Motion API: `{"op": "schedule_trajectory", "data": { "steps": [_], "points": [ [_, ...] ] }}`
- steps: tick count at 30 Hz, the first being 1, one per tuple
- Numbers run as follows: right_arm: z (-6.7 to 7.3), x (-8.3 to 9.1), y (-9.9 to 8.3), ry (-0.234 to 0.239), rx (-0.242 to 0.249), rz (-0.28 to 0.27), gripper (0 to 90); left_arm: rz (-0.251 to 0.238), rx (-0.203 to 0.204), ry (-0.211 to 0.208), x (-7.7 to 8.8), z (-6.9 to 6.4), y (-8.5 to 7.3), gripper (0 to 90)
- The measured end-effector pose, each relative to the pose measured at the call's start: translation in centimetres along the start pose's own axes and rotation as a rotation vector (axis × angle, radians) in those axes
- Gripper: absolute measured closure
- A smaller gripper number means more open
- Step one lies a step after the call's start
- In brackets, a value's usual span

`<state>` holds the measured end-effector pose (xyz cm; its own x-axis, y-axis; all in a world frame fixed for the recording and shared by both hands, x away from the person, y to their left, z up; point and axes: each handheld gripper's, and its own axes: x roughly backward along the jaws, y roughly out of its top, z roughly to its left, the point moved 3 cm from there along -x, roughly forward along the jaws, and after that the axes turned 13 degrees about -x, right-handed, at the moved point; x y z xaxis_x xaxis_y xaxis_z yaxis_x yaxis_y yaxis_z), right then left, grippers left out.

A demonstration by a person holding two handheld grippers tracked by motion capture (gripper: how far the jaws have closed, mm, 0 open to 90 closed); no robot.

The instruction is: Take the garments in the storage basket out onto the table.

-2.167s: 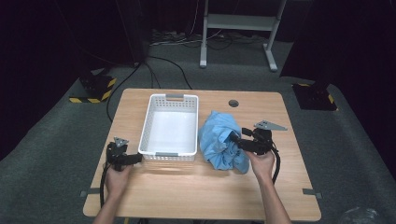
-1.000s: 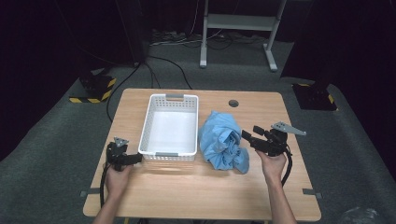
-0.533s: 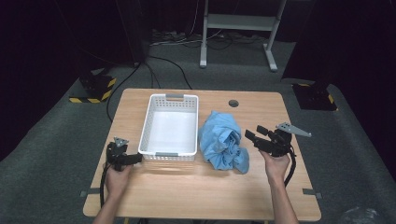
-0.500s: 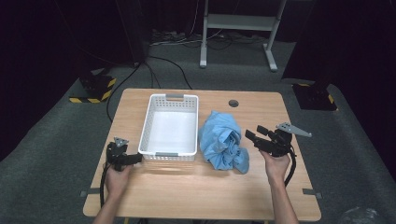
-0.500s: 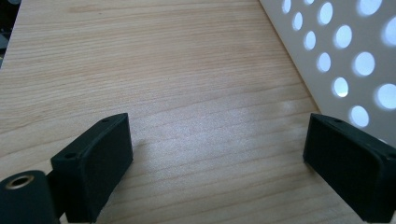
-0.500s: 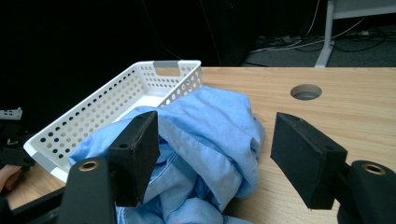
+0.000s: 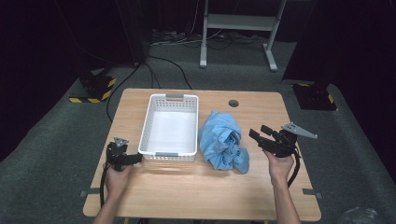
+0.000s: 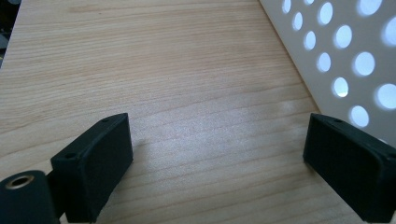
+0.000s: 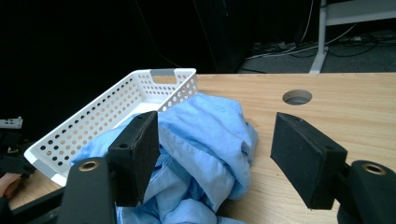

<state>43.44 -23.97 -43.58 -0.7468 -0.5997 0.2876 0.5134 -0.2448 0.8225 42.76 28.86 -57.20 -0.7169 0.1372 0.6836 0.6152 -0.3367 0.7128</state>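
Right tongs [image 7: 262, 137] spread and empty just off the blue cloth [image 7: 223, 145]; left tongs [image 7: 134, 159] spread too, low on the bench [image 7: 196, 196] beside the white basket [image 7: 170, 153]. Looks like we're lining up the grab: next we close in, pinch a fold and lift it toward the basket. Cloth is a crumpled heap right of the basket.

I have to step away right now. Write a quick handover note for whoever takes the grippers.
Left gripper: open, empty, low over the table by the white basket's near left corner.
Right gripper: open, empty, right of the crumpled blue cloth, jaws pointed at it, not touching.
Cloth lies on the table beside the basket's right wall.
Done: nothing gripped.
Left: probably grasp the cloth and put it in the basket.
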Motion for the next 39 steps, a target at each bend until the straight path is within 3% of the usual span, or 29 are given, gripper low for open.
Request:
{"op": "schedule_trajectory", "data": {
  "steps": [39],
  "points": [
    [-2.4,2.7,-0.4,-0.068,-0.044,-0.059,32.5,0.0,0.0,0.001,0.0,0.0,0.0,8.3]
  ]
}}
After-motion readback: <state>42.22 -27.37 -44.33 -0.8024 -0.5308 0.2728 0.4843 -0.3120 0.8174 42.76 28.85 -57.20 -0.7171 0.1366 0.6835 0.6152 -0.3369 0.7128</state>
